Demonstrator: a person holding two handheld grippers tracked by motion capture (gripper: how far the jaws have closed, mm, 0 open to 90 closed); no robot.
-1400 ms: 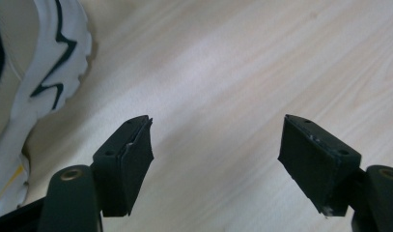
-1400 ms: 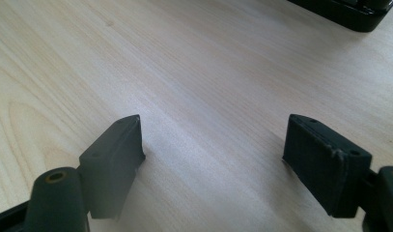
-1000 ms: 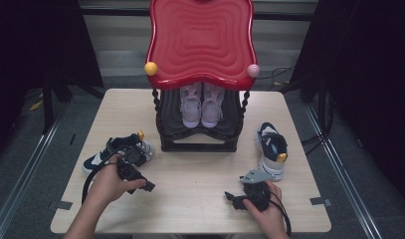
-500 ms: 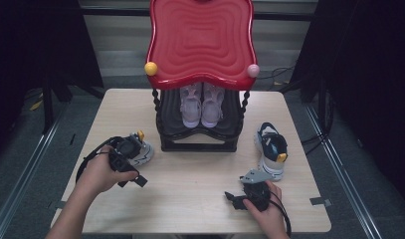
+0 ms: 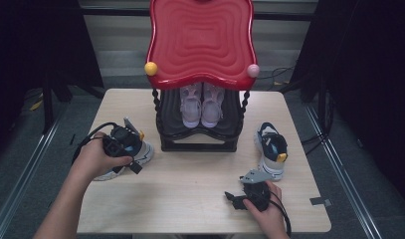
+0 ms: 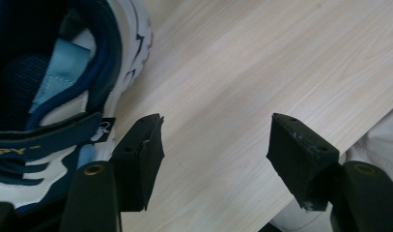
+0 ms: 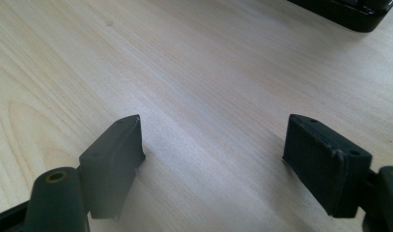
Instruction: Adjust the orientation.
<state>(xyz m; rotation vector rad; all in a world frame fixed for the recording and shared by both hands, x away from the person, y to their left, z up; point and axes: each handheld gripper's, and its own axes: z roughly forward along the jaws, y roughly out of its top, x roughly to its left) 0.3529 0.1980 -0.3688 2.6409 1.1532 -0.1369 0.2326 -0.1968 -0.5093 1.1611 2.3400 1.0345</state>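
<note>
Left gripper: risen over the navy-and-white high-top sneaker near the desk's left edge; jaws have just been closing, apart, nothing between; grasp judged imminent. Black-and-red shoe rack: back centre. Matching sneaker: right edge. Right gripper: unmoved, jaws apart, empty

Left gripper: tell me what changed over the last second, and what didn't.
The left gripper moved up onto the left sneaker; its jaws have just been closing, nothing between them. The right gripper, open, the right sneaker and the pink pair stayed put.
</note>
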